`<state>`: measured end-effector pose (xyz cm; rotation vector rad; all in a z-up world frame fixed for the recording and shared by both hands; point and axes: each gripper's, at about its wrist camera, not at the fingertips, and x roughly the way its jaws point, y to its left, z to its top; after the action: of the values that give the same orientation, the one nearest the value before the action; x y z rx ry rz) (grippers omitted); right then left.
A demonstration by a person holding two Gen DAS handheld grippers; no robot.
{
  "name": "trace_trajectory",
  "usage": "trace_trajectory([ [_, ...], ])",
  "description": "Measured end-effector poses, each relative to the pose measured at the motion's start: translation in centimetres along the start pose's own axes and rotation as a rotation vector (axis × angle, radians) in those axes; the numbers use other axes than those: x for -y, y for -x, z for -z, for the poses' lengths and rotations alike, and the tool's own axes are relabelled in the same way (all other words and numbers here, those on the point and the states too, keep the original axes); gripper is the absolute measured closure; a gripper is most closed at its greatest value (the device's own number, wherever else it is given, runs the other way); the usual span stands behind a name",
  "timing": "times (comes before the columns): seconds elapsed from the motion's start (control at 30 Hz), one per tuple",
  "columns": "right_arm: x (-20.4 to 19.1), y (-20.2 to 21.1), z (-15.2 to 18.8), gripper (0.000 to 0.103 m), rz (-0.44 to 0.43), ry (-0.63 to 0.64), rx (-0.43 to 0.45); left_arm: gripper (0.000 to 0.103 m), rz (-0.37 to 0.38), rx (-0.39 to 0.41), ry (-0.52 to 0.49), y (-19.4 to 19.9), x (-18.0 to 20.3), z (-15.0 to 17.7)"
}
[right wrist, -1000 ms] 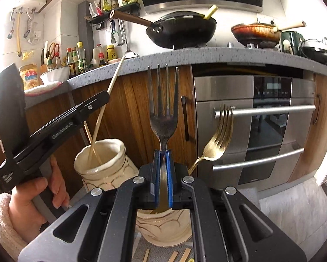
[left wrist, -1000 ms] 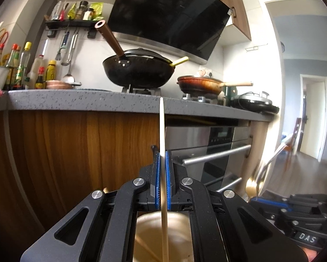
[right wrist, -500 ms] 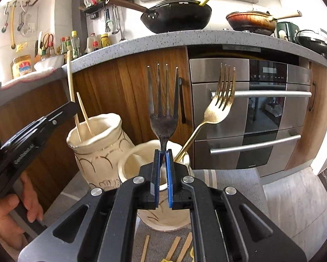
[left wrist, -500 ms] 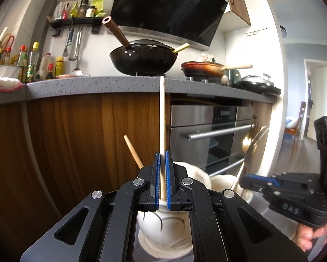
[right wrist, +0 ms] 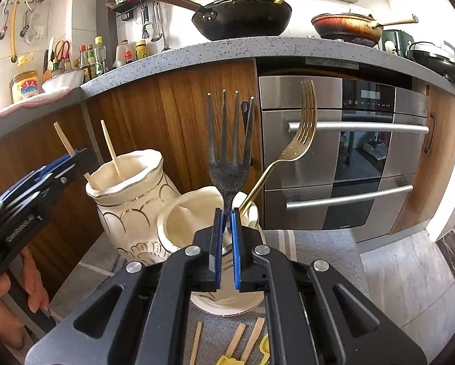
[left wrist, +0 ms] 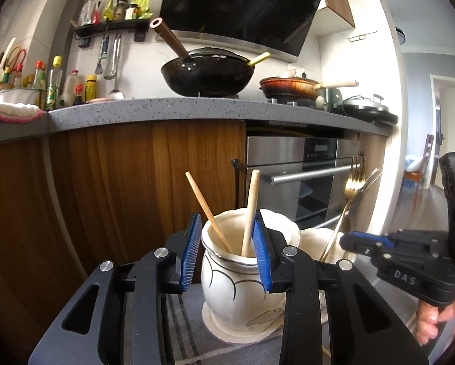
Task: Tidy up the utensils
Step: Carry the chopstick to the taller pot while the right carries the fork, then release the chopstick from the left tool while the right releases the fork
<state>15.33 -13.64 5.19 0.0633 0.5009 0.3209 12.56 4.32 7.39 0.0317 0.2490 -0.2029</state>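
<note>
Partly done: two chopsticks [left wrist: 250,213] stand in left jar [left wrist: 242,261], left tool [left wrist: 226,255] spread wide, empty. Right tool [right wrist: 226,243] pinching dark fork [right wrist: 229,149] above right jar [right wrist: 191,222], beside gold fork [right wrist: 291,149]. More sticks [right wrist: 245,340] left below.

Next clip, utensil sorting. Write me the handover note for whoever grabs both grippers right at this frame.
Left gripper: open, jaws spread to either side of the taller vase's rim, holding nothing. Two chopsticks stand loose inside that vase.
Right gripper: shut on the dark fork, tines up, over the shorter vase. A gold fork already leans in that vase.
Done: two chopsticks and the gold fork are sorted.
Left: lower and release the dark fork into the shorter vase, then collect the wooden sticks and the yellow item lying on the cloth in front.
</note>
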Motion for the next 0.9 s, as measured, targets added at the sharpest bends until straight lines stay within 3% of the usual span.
trace_trajectory([
  [0.57, 0.3, 0.7, 0.0, 0.094, 0.026, -0.012, -0.006, 0.067, -0.003, -0.023, 0.031, 1.4, -0.7, 0.3],
  [0.67, 0.3, 1.1, 0.0, 0.080, 0.015, -0.022, 0.003, 0.067, -0.001, -0.022, 0.035, 1.7, -0.6, 0.5],
  [0.73, 0.3, 1.4, -0.1, 0.079, 0.014, -0.025, 0.007, 0.067, 0.001, -0.026, 0.040, 1.8, -0.6, 0.7],
  [0.9, 0.6, 2.2, -0.1, 0.066, 0.003, -0.041, 0.019, 0.067, 0.005, -0.040, 0.038, 2.2, -0.3, 0.9],
])
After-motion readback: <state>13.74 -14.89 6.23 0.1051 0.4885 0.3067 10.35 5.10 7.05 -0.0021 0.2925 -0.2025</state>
